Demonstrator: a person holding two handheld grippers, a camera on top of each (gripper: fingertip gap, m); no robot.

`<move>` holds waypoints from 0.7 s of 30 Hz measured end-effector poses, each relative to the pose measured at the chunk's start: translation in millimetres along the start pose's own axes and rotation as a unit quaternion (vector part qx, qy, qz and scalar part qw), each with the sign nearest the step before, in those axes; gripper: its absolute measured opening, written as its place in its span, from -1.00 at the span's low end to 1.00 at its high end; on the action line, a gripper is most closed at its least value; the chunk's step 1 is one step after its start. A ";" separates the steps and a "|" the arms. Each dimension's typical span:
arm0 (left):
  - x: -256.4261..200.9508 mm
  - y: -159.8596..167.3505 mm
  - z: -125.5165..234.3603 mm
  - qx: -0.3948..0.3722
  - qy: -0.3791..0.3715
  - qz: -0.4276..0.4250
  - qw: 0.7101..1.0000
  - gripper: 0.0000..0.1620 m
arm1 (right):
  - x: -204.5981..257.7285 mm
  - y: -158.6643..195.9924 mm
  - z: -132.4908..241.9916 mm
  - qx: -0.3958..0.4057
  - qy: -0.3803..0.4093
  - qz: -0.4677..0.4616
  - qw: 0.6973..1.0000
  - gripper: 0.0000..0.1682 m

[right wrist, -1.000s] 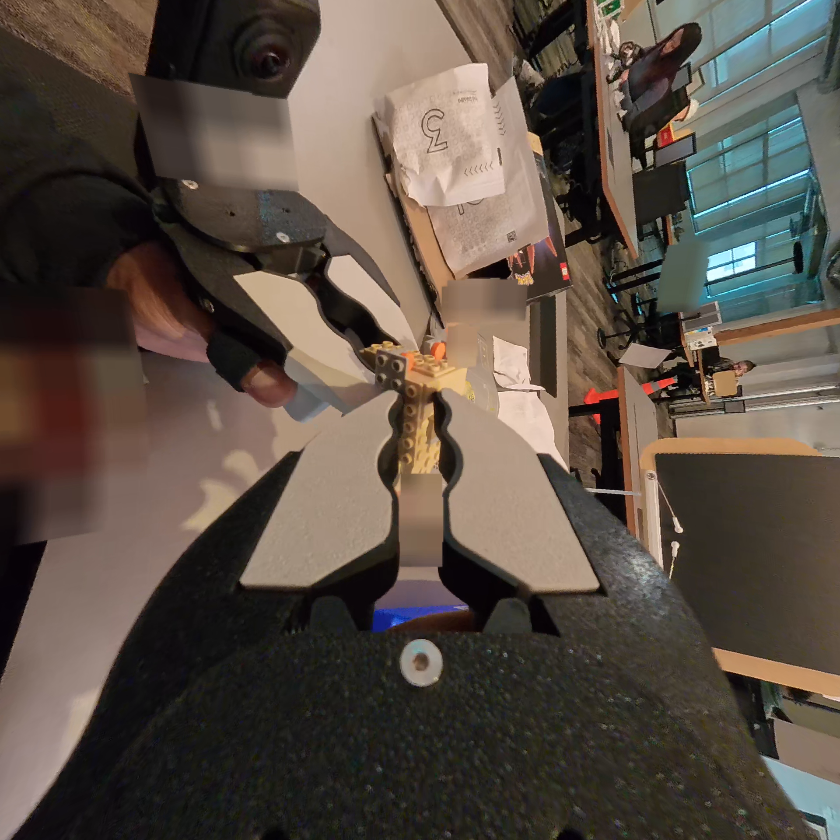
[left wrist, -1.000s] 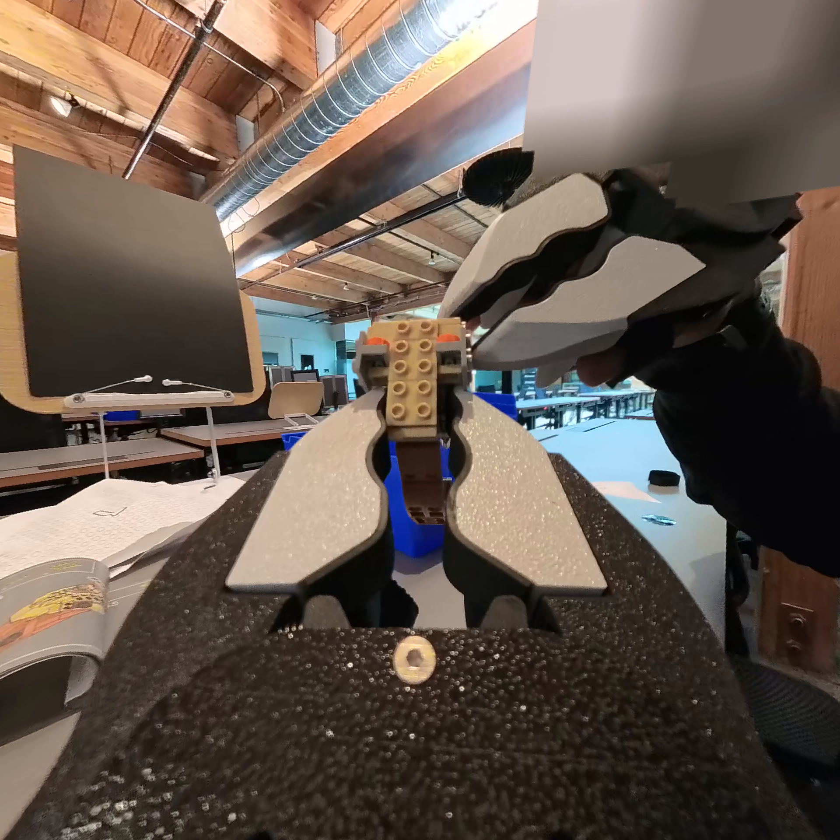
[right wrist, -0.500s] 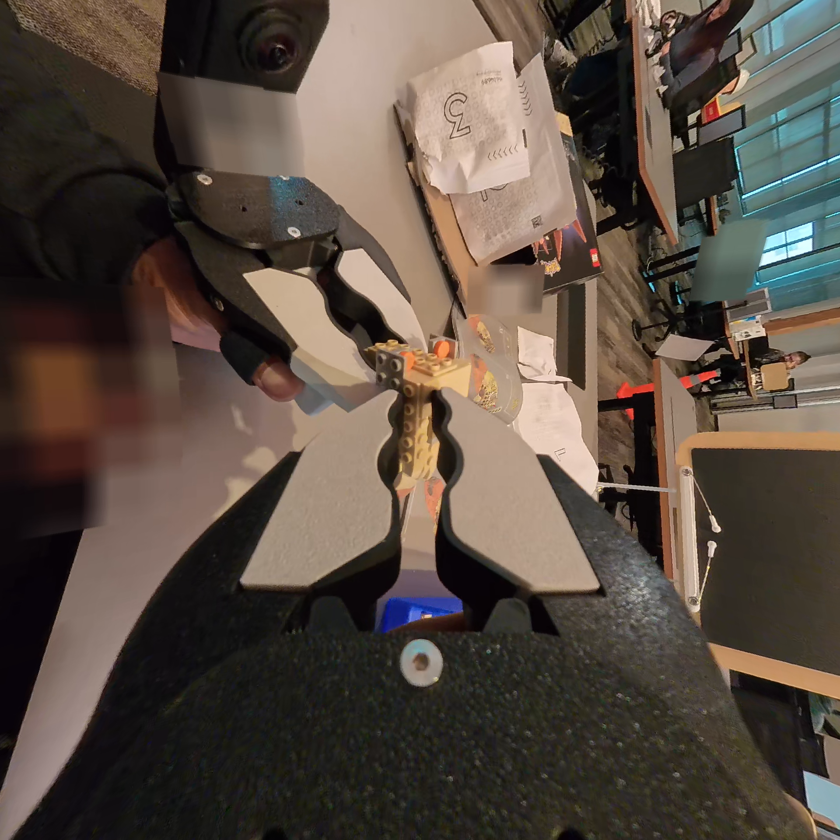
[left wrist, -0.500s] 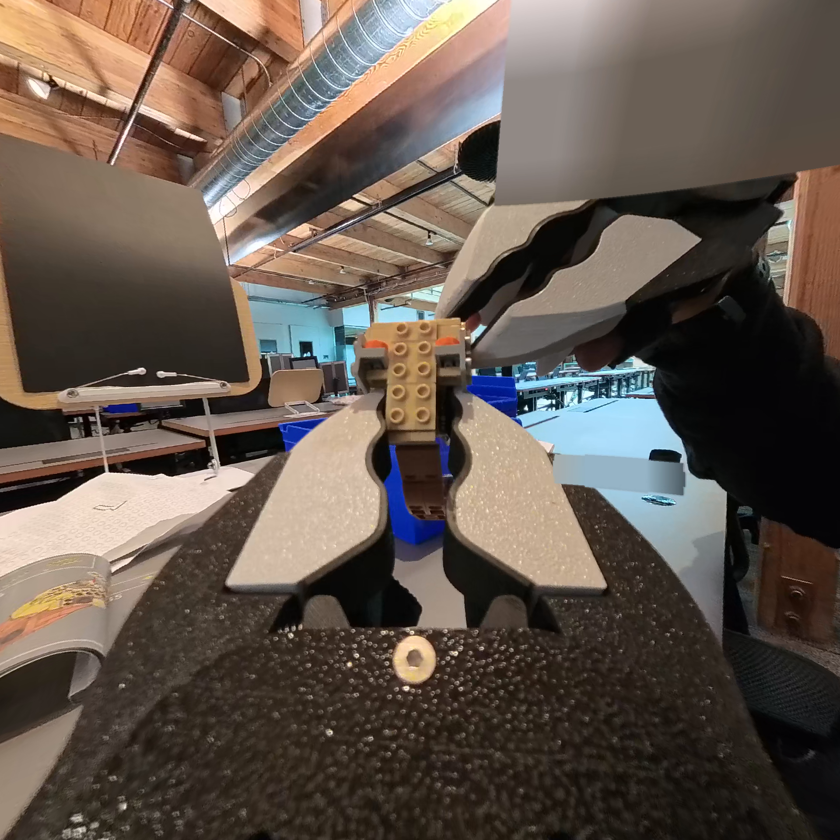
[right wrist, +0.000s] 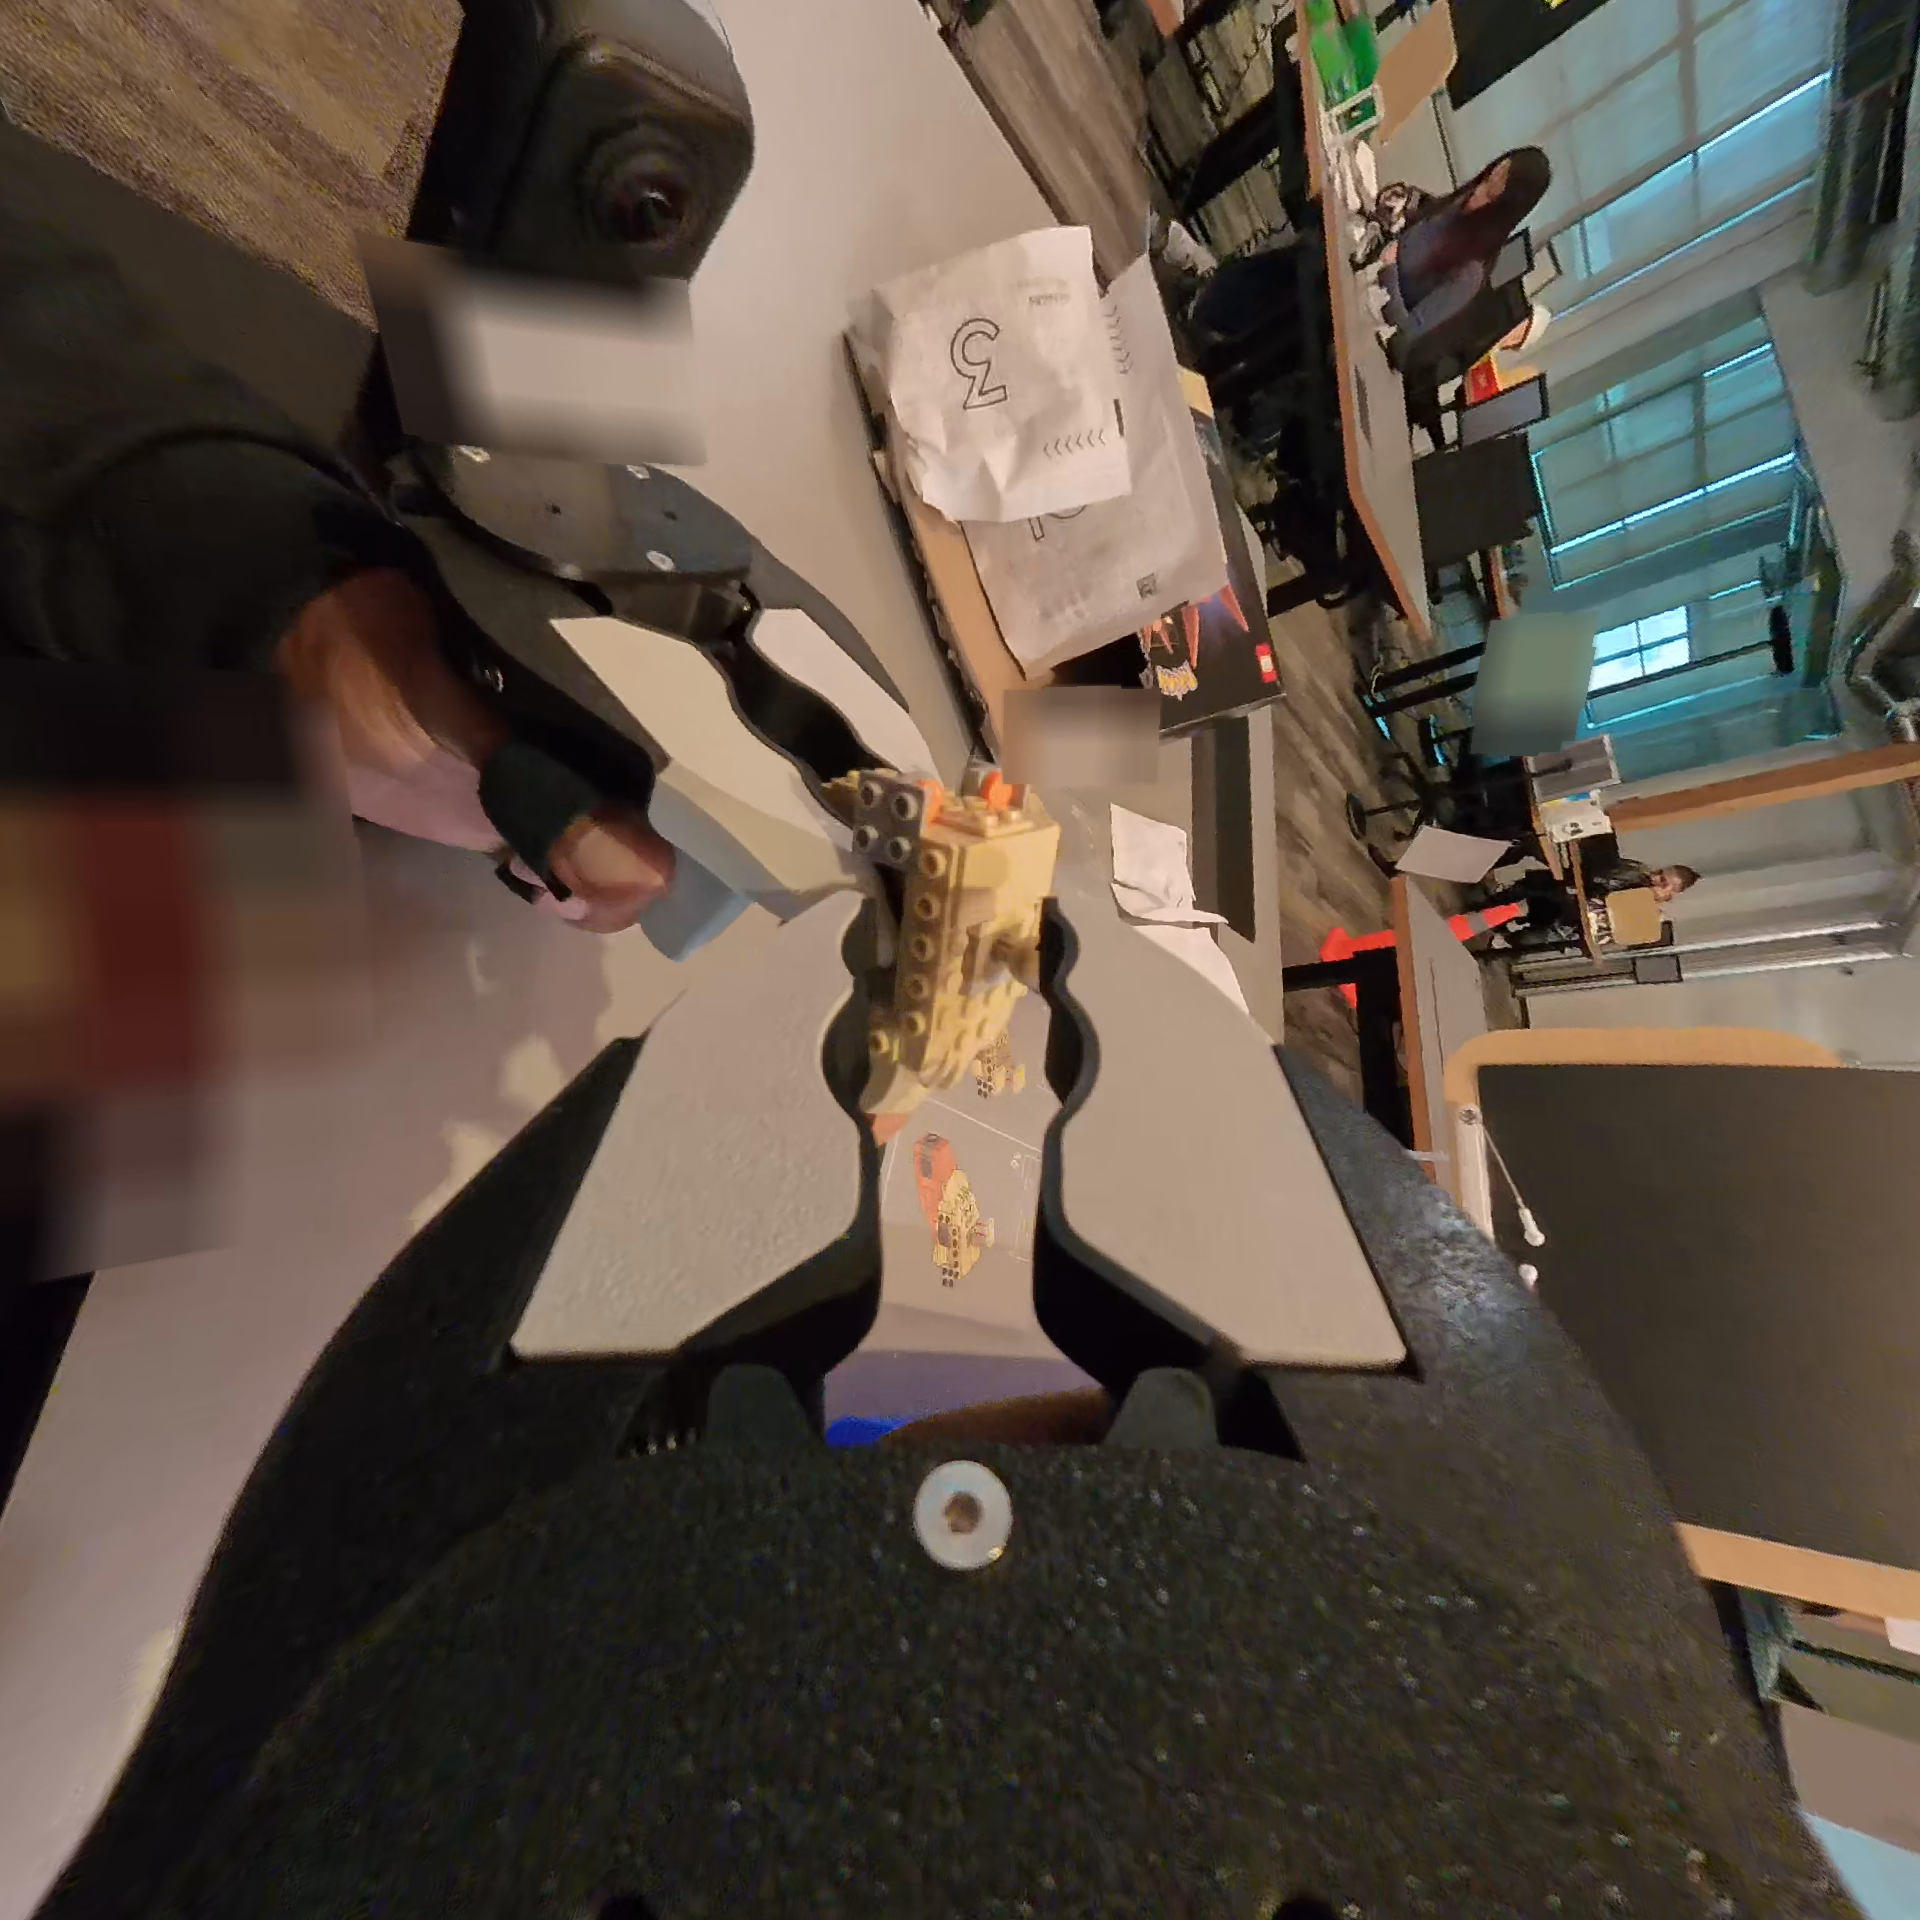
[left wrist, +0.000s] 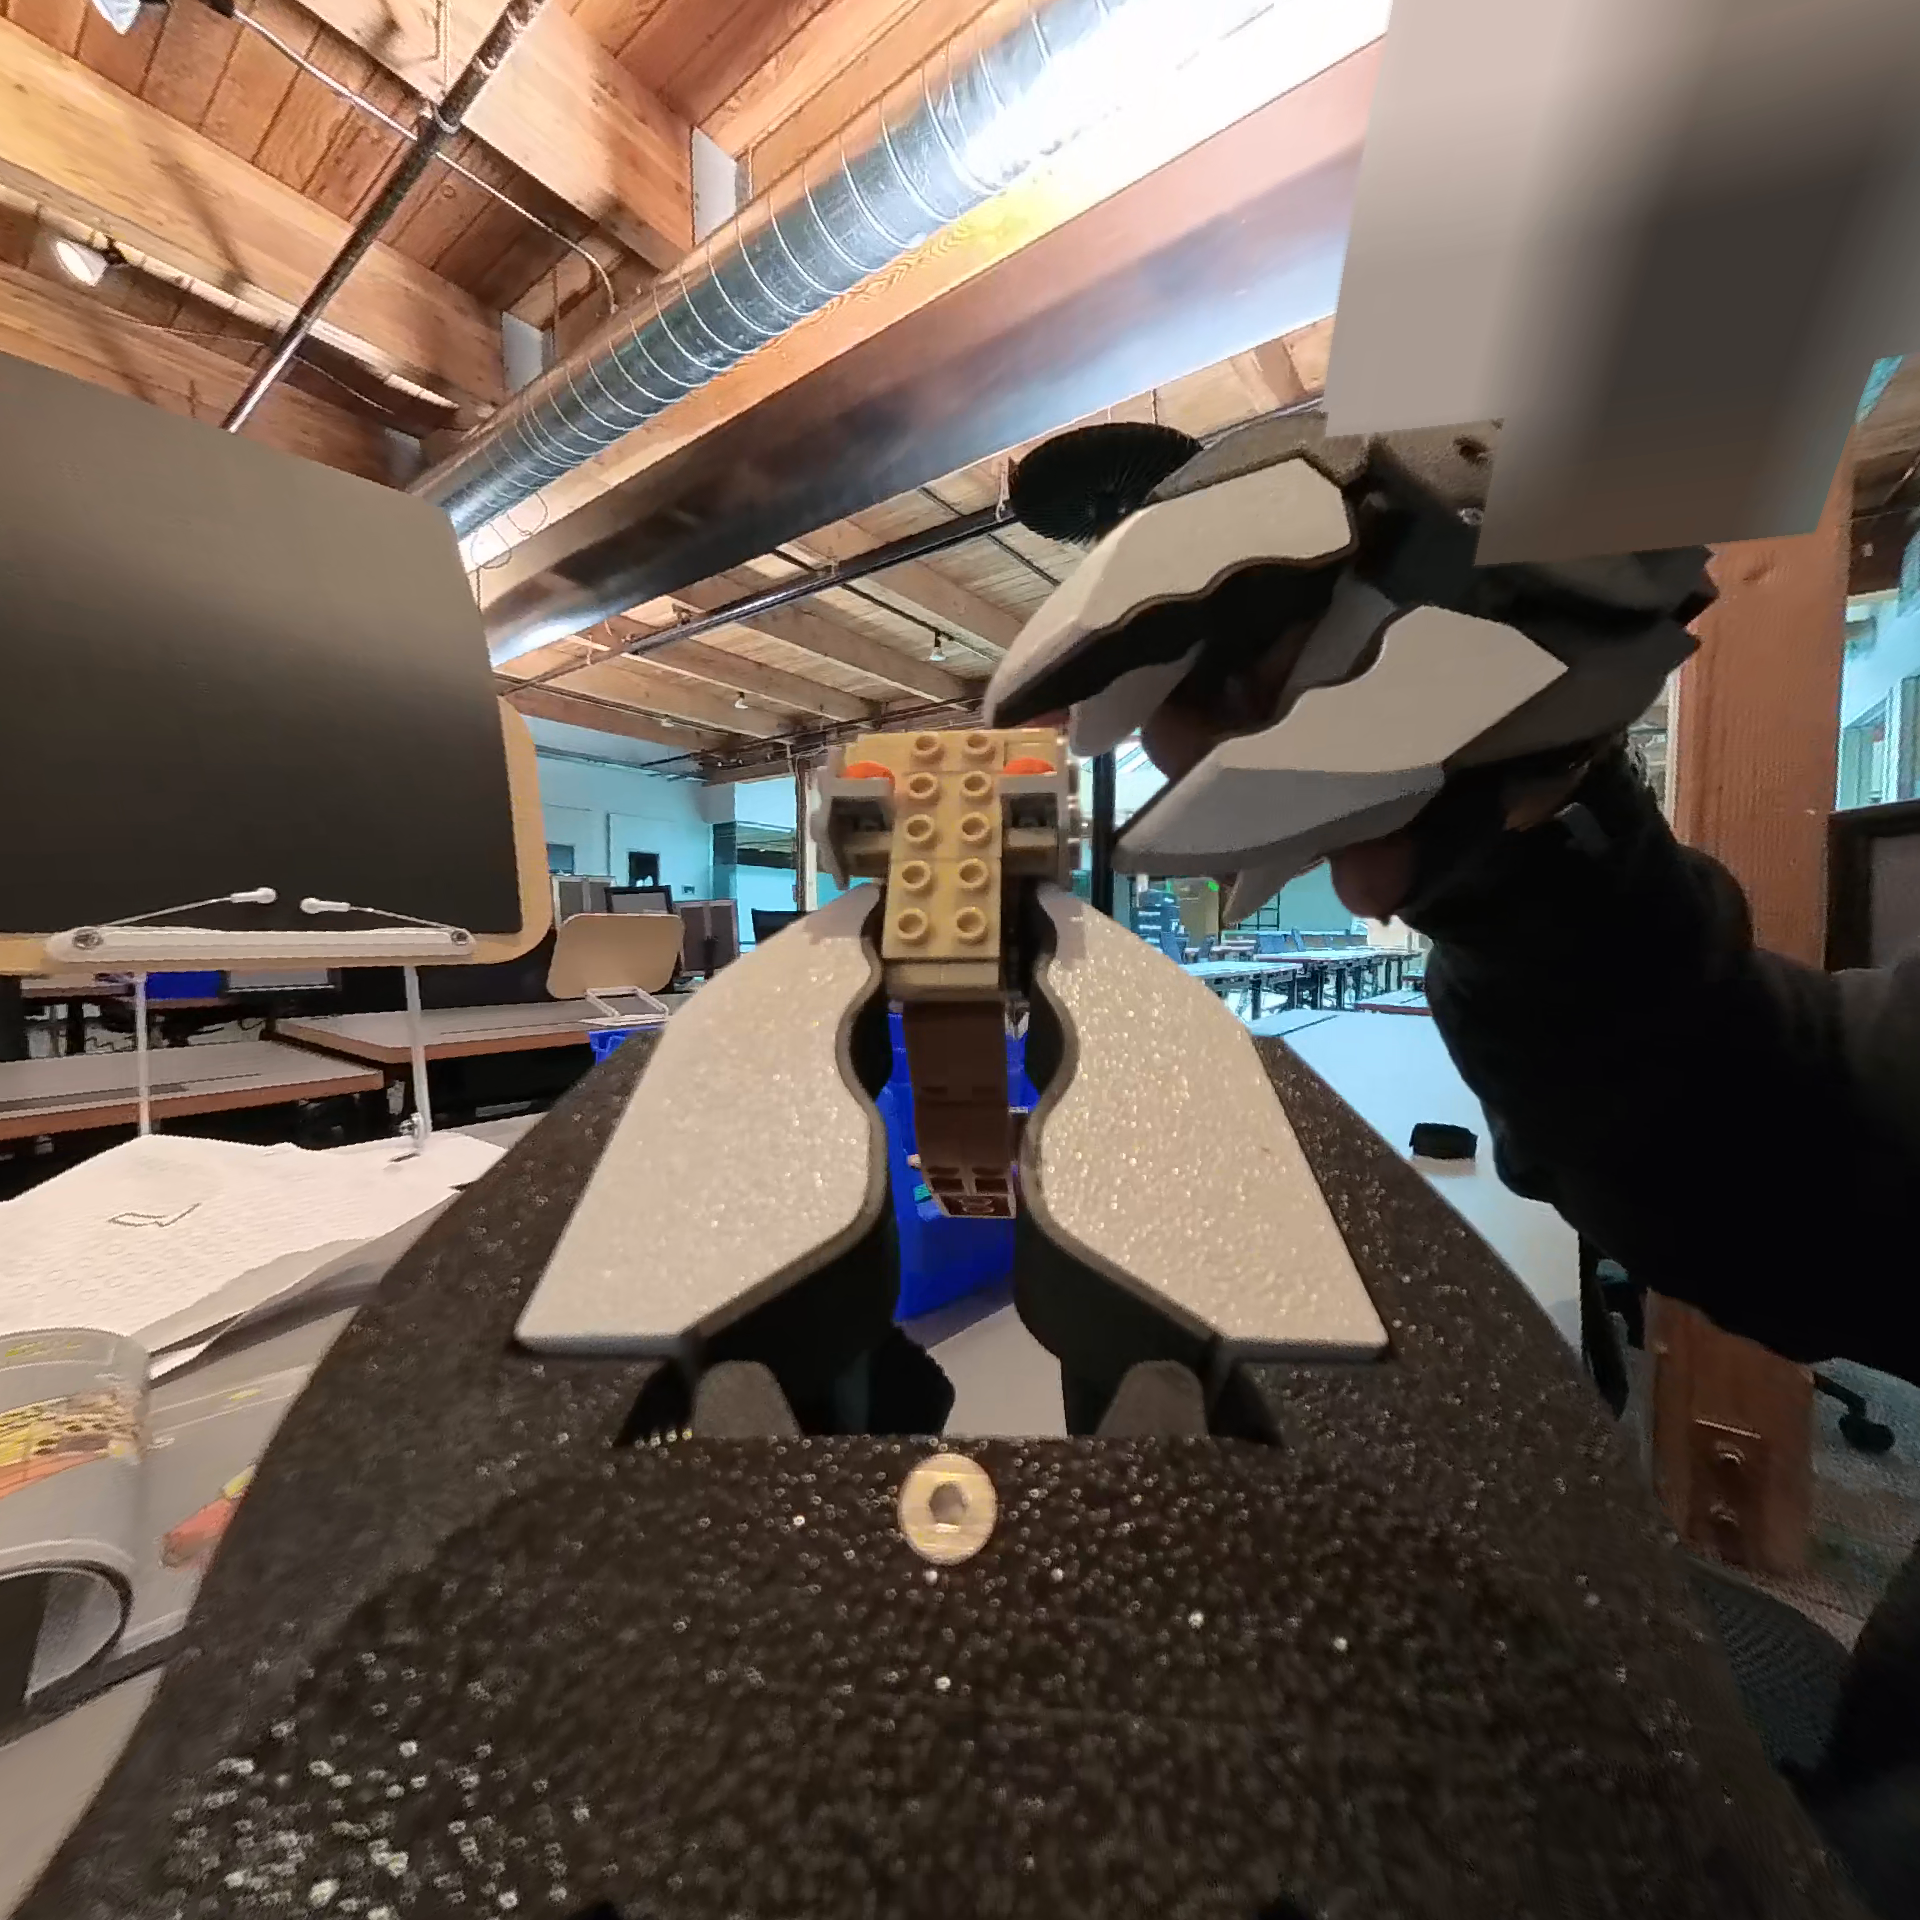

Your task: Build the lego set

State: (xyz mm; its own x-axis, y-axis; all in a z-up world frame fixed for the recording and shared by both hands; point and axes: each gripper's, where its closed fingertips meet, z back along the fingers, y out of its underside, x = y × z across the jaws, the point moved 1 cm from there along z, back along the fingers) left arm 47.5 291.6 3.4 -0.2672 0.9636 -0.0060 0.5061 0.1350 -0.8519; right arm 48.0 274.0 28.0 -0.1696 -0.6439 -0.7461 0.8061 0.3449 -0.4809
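My left gripper (left wrist: 951, 966) clamps the tan lego model (left wrist: 948, 831) while the right gripper (right wrist: 951, 935) is parted around it; a careless nudge could twist it loose.

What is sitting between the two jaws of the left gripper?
The tan lego model, clamped between the left gripper's jaws with its studs facing the camera; the left wrist view shows it.

Each gripper (left wrist: 951, 925) had a black, speckled, grainy body with one silver hex screw set in the middle near the jaws. The fingers (left wrist: 727, 1153) were flat grey plates with wavy black inner edges. The other gripper (right wrist: 821, 821) carried a black camera (right wrist: 623, 156) on top. The person wore a black sleeve (left wrist: 1662, 1091) and black fingerless gloves (right wrist: 535, 800).
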 end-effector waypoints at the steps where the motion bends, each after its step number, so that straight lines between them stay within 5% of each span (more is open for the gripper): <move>1: -1.8 0.0 -0.3 0.001 0.004 -0.004 1.000 -0.74 | 0.3 0.4 -0.8 0.002 0.001 0.006 1.000 -0.63; 21: -16.7 4.0 -5.0 0.016 0.039 -0.043 0.998 -0.74 | 3.9 2.6 11.6 -0.029 -0.029 -0.026 0.999 -0.65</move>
State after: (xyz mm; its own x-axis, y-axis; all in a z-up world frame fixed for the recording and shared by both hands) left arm 58.1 277.2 2.7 -0.2441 0.9638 0.1076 0.4567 0.2121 -0.8640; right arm 56.0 264.4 29.1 -0.1757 -0.6991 -0.6931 0.7630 0.3483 -0.5446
